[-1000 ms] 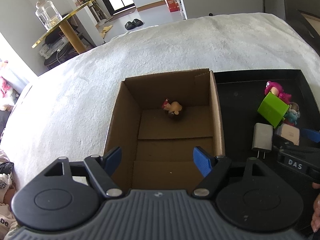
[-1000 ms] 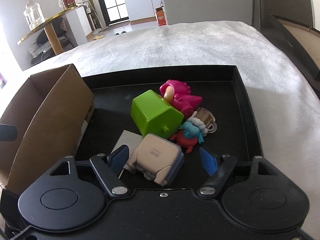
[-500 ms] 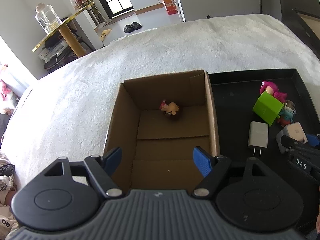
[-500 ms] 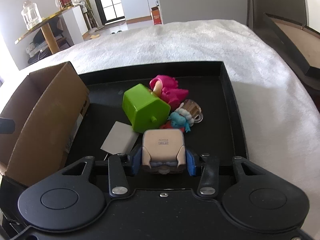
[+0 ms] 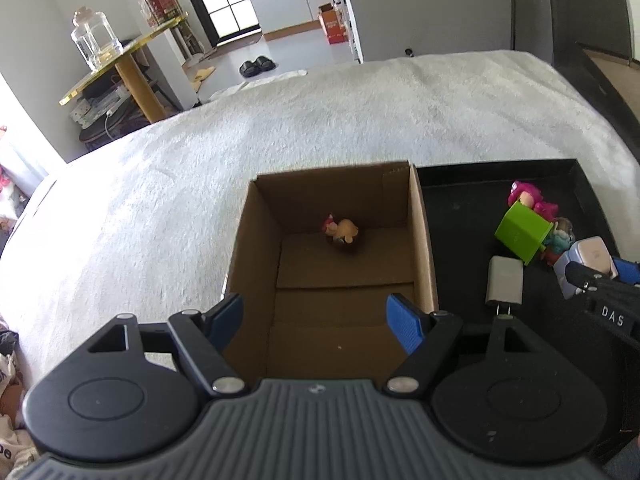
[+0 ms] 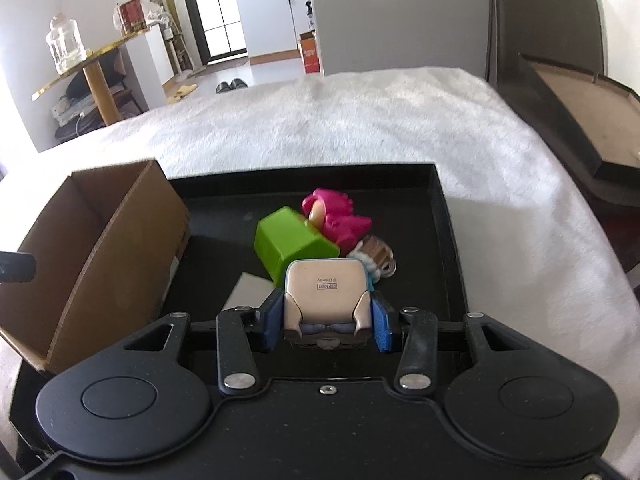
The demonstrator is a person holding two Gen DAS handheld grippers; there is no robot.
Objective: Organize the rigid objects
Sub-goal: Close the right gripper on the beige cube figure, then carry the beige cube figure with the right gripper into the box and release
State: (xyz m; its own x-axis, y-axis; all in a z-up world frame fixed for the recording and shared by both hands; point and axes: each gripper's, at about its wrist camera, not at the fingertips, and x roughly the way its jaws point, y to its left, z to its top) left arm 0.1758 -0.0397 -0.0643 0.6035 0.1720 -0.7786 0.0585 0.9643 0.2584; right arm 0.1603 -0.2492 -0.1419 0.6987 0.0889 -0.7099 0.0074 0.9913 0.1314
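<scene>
Right wrist view: the beige, rounded-cube toy figure [image 6: 326, 294] with printed lettering on its face sits directly between the blue pads [image 6: 273, 322] of the right gripper [image 6: 326, 326], at 12 o'clock from the camera and raised off the black plastic tray [image 6: 444, 220]. Just beyond it, at 11 o'clock, lies a lime-green plastic block [image 6: 288, 242]; a magenta spiky toy figure [image 6: 338, 218] leans against the block's far side. A small blue-and-white figure with a brown keyring piece [image 6: 374, 258] peeks out at 1 o'clock, partly hidden behind the held toy. A flat white wall charger [image 6: 246, 290] lies at 10 o'clock, its near end covered by the gripper. The open brown cardboard box [image 6: 100, 248] stands at 9 o'clock, against the tray's left edge. Nothing stands between the held toy and the box but open air above the tray.

The right gripper's jaws have just been closing and now clamp the beige toy on both sides.

Left wrist view: the left gripper [image 5: 316, 320] hangs over the cardboard box [image 5: 420, 240], jaws wide apart, nothing between them. A small yellow-and-red toy figure [image 5: 342, 232] lies on the box floor at 12 o'clock. Tray, box and all rest on a white fluffy blanket [image 5: 280, 128].
</scene>
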